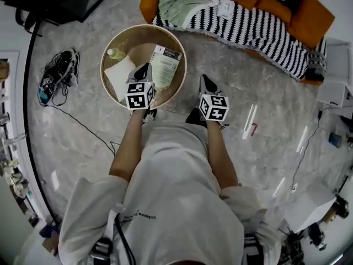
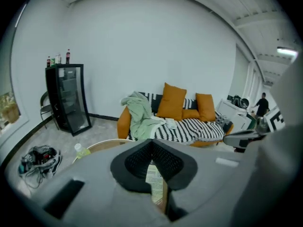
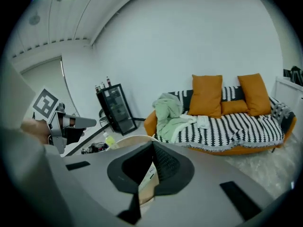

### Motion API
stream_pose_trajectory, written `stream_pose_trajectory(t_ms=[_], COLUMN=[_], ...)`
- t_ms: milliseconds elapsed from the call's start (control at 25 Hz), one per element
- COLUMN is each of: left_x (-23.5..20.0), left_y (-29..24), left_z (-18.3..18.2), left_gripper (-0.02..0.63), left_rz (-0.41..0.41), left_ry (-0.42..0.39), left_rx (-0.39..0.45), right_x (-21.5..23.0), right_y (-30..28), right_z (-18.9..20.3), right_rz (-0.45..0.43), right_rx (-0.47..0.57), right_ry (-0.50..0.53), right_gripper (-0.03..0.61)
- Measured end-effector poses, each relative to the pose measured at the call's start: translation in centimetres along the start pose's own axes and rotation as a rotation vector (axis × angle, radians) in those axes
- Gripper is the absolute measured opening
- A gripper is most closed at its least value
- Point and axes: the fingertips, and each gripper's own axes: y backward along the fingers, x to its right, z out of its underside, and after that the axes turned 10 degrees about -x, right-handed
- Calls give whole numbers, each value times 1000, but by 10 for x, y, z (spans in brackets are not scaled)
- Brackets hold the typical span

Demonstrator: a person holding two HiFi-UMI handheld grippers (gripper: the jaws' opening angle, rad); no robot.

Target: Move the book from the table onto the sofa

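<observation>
Wooden table [image 1: 102,70] holds book [image 1: 165,65] and bottle [image 1: 116,53]; beyond it, a blanket [image 1: 179,1] covers part of the sofa [image 1: 248,29]; left gripper [image 1: 145,69] and right gripper [image 1: 205,81] are pressed together, empty.

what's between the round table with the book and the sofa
Only a narrow strip of bare marbled floor separates the round table from the sofa; nothing lies on it. The head view shows this best.

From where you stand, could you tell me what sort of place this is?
Probably a living-room set inside a lab or studio: an orange sofa with a striped throw, a round wooden table holding the book, and a glass-front cabinet, but bare white walls and loose cables on the floor.
</observation>
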Motion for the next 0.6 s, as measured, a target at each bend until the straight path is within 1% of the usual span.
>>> stream_pose_trajectory(t_ms=[160, 280, 400, 480, 600], left_x=[-4, 4, 9, 9, 14], left_y=[5, 4, 11, 21, 39], left_z=[13, 24, 42, 56, 78], left_gripper=[8, 8, 8, 8, 8], left_rz=[-85, -137, -199, -260, -369], left_ry=[137, 208, 283, 367, 501], left_rx=[-4, -4, -5, 11, 51], right_x=[3, 6, 2, -5, -20], right_y=[-21, -36, -49, -57, -67], right_z=[-17, -29, -33, -35, -38], right_rz=[-109, -184, -260, -322, -432], right_rx=[-50, -77, -113, -147, -197], right_ry=[73, 135, 204, 271, 399], right_gripper=[6, 6, 6, 6, 6])
